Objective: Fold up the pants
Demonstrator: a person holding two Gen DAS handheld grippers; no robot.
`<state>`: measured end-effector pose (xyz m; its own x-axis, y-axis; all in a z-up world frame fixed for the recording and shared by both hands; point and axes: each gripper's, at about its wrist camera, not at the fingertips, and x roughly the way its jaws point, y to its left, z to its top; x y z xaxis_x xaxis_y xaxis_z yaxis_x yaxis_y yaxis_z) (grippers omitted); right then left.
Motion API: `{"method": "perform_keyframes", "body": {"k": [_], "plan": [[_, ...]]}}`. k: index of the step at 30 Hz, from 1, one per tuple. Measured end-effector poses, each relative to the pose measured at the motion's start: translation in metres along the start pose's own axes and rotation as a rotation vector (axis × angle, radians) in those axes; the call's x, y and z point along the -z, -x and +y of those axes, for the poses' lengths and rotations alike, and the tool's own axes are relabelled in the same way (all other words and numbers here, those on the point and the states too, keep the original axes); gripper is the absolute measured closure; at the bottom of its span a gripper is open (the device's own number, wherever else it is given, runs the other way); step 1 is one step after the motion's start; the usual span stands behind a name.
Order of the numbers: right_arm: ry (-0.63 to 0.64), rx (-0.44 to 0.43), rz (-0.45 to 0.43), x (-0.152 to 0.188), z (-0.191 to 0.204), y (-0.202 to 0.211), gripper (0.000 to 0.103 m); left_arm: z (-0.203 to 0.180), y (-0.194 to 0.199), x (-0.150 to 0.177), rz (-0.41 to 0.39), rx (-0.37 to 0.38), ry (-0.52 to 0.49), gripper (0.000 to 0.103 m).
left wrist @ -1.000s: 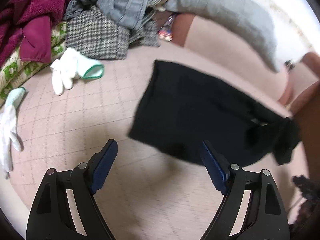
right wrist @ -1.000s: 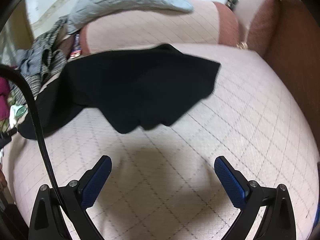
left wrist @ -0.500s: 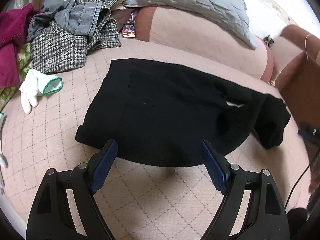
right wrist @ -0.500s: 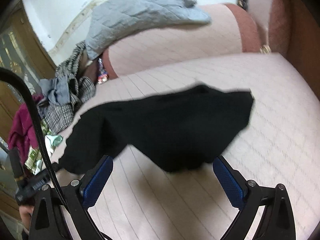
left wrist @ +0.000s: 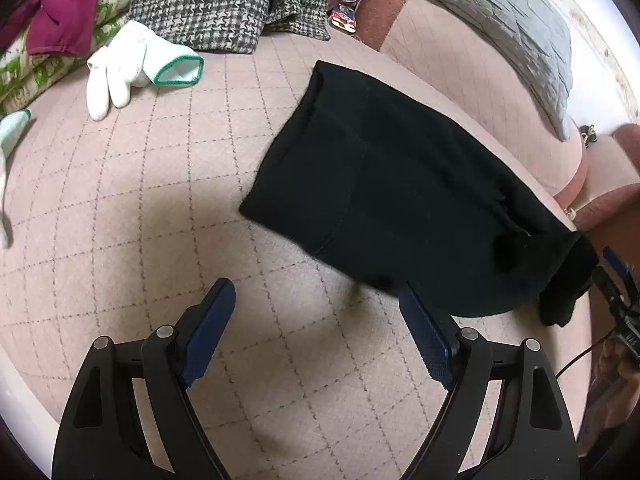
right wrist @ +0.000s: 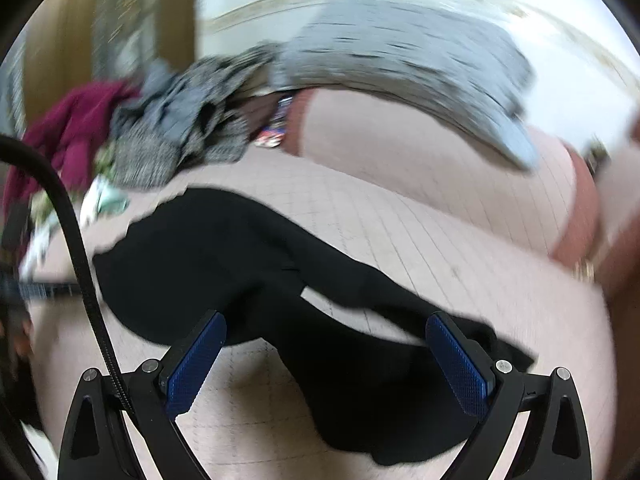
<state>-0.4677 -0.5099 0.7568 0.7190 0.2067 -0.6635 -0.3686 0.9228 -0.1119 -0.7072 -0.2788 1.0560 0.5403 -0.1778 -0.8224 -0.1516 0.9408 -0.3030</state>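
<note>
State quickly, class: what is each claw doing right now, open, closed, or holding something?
Left claw: open, holding nothing, beside the pants.
Right claw: open, holding nothing, over the pants.

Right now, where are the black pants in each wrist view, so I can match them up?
Left wrist: black pants right of centre, beyond the open left gripper.
Right wrist: pants across the lower middle, blurred, running between the open right gripper fingers.
Shared landmark: grey quilted cushion.
</note>
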Motion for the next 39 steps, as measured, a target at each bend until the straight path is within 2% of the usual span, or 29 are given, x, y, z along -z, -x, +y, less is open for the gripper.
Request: {"method": "perform_keyframes", "body": {"k": [2, 3, 5, 6, 7, 8, 9, 10, 11, 12, 14, 15, 16, 17, 18, 20, 22, 23, 26, 30, 35, 36, 38, 39], "plan": [[0.095, 0.007, 0.010, -0.001, 0.005, -0.008, 0.003, -0.021, 0.032, -0.005, -0.003, -0.017, -0.002, 0.019], [0.137, 0.018, 0.016, -0.001, 0.007, -0.013, 0.003, -0.010, -0.001, -0.032, -0.004, -0.023, 0.000, 0.019], [0.177, 0.024, 0.027, -0.003, 0.007, -0.022, 0.003, -0.022, 0.016, -0.027, -0.015, -0.045, -0.006, 0.019], [0.188, 0.014, 0.028, -0.005, 0.005, -0.028, 0.003, -0.016, 0.013, -0.004, -0.019, -0.054, -0.010, 0.019], [0.199, 0.009, 0.026, -0.005, 0.004, -0.030, 0.005, -0.026, 0.027, -0.006, -0.021, -0.072, -0.012, 0.019], [0.211, -0.002, 0.030, -0.005, 0.005, -0.033, 0.017, -0.030, 0.030, -0.007, -0.024, -0.085, -0.014, 0.019], [0.229, -0.015, 0.044, -0.006, 0.006, -0.037, 0.039, -0.037, 0.029, 0.003, -0.029, -0.095, -0.018, 0.019], [0.248, -0.028, 0.075, -0.005, 0.008, -0.042, 0.051, -0.046, 0.041, 0.002, -0.033, -0.100, -0.025, 0.019], [0.260, -0.030, 0.104, -0.003, 0.010, -0.045, 0.068, -0.049, 0.037, 0.010, -0.032, -0.104, -0.033, 0.019], [0.263, -0.029, 0.117, 0.000, 0.012, -0.045, 0.072, -0.053, 0.038, 0.015, -0.028, -0.111, -0.043, 0.019], [0.245, -0.044, 0.084, 0.006, 0.013, -0.036, 0.077, -0.070, 0.033, 0.038, -0.033, -0.121, -0.052, 0.019], [0.227, -0.049, 0.070, 0.008, 0.012, -0.031, 0.080, -0.051, 0.005, 0.042, -0.037, -0.125, -0.052, 0.019], [0.204, -0.051, 0.060, 0.011, 0.011, -0.025, 0.081, -0.055, 0.011, 0.044, -0.041, -0.124, -0.052, 0.019], [0.188, -0.050, 0.052, 0.013, 0.012, -0.020, 0.083, -0.053, -0.006, 0.054, -0.043, -0.123, -0.055, 0.019], [0.175, -0.056, 0.040, 0.015, 0.010, -0.014, 0.085, -0.062, -0.043, 0.046, -0.041, -0.127, -0.061, 0.019], [0.161, -0.067, 0.031, 0.020, 0.011, -0.003, 0.089, -0.056, -0.040, 0.035, -0.041, -0.134, -0.076, 0.019], [0.151, -0.076, 0.028, 0.025, 0.013, 0.007, 0.092, -0.054, -0.068, 0.034, -0.042, -0.141, -0.082, 0.019], [0.146, -0.085, 0.026, 0.028, 0.015, 0.012, 0.095, -0.052, -0.058, 0.036, -0.042, -0.145, -0.084, 0.019], [0.153, -0.094, 0.038, 0.042, 0.025, 0.025, 0.096, -0.071, -0.063, 0.044, -0.042, -0.153, -0.094, 0.019], [0.129, -0.123, 0.092, 0.067, 0.036, 0.032, 0.096, -0.080, -0.059, 0.053, -0.042, -0.163, -0.107, 0.019], [0.025, -0.134, 0.201, 0.103, 0.041, 0.020, 0.096, -0.075, -0.075, 0.051, -0.054, -0.153, -0.107, 0.019], [0.013, -0.125, 0.222, 0.110, 0.042, 0.016, 0.096, -0.073, -0.079, 0.048, -0.061, -0.145, -0.105, 0.021], [0.004, -0.109, 0.218, 0.114, 0.042, 0.016, 0.096, -0.065, -0.097, 0.045, -0.073, -0.140, -0.102, 0.035], [-0.004, -0.104, 0.211, 0.113, 0.041, 0.017, 0.096, -0.062, -0.103, 0.046, -0.079, -0.135, -0.098, 0.051]]}}
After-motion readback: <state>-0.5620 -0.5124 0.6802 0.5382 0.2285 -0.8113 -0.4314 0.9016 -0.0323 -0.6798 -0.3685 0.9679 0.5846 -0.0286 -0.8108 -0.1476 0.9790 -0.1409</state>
